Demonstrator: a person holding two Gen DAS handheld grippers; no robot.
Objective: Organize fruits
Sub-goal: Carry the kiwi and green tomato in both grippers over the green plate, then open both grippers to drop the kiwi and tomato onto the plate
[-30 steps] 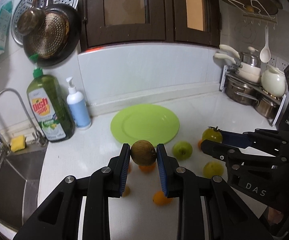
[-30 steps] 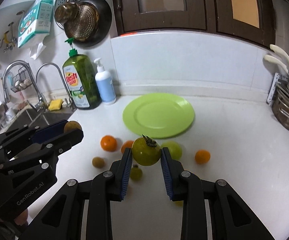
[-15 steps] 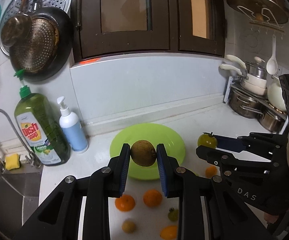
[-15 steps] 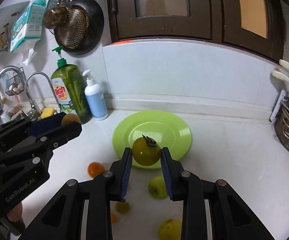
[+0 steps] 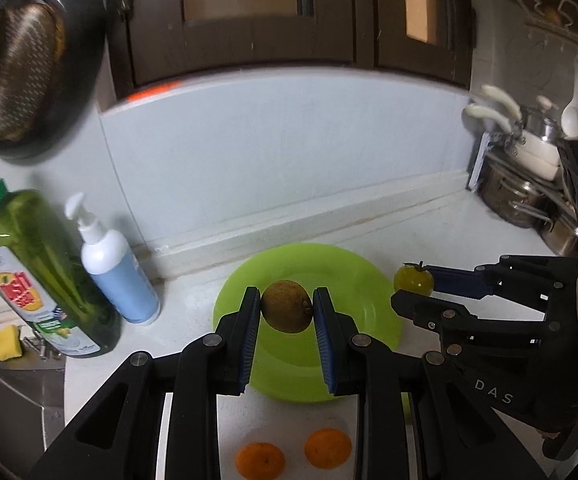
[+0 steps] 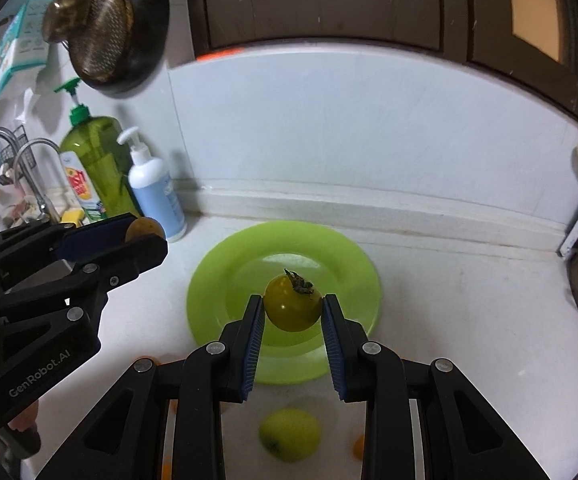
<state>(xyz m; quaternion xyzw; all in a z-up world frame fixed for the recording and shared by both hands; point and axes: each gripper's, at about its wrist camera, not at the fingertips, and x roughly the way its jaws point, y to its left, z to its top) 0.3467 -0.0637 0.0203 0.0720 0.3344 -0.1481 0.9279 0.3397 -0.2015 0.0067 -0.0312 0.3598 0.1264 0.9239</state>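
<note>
My left gripper (image 5: pixel 287 308) is shut on a brown kiwi (image 5: pixel 287 307) and holds it above the near part of the green plate (image 5: pixel 353 280). My right gripper (image 6: pixel 293 310) is shut on a yellow-green tomato with a dried stem (image 6: pixel 293 307), also above the plate (image 6: pixel 229 276). The right gripper and its tomato (image 5: pixel 413 281) show at the plate's right edge in the left wrist view. The left gripper with the kiwi (image 6: pixel 145 230) shows at the left in the right wrist view. The plate holds no fruit.
Two oranges (image 5: pixel 261 460) (image 5: pixel 327 448) and a green apple (image 6: pixel 289 434) lie on the white counter near me. A green dish soap bottle (image 5: pixel 45 276) and a white pump bottle (image 5: pixel 117 276) stand left of the plate. The sink lies at far left, pots (image 5: pixel 521 196) at right.
Both grippers have moved forward with their fruit, from over the loose fruit on the counter to over the green plate. The plate now looks closer and larger.
</note>
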